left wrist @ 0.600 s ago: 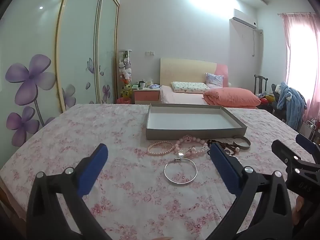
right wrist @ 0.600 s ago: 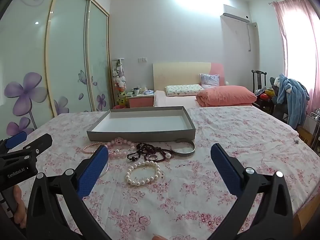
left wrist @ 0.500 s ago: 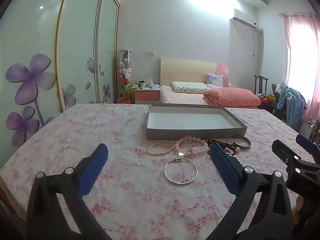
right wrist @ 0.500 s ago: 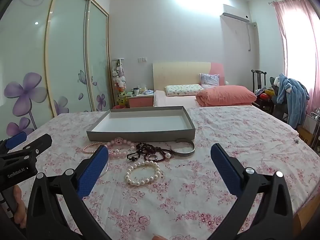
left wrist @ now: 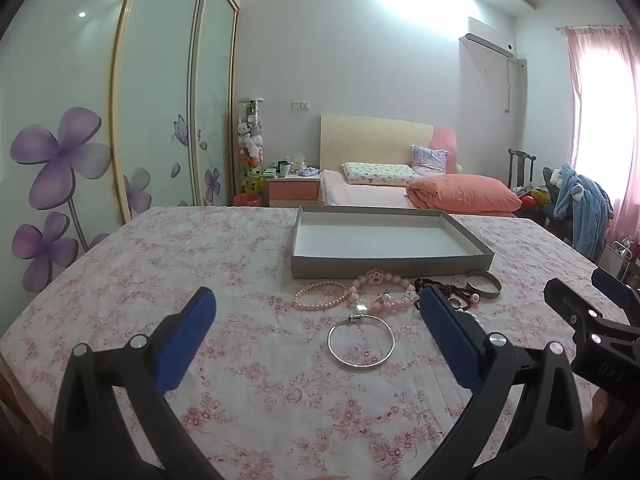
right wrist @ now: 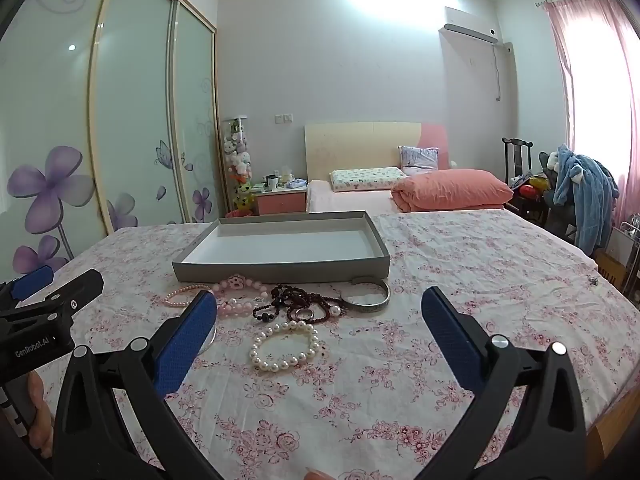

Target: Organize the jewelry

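Nothing's really moving since earlier: both tools, left tool [left wrist: 316, 310] and right tool [right wrist: 319, 307], are hanging wide apart. Silver bangle [left wrist: 361, 341] is lying at 12 o'clock; the beaded tangle [right wrist: 298, 306] could be snagging together.

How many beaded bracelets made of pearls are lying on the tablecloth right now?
2. A white pearl bracelet lies nearest the right gripper; a pink pearl bracelet lies left, before the gray tray. The dark bead tangle may hide more.
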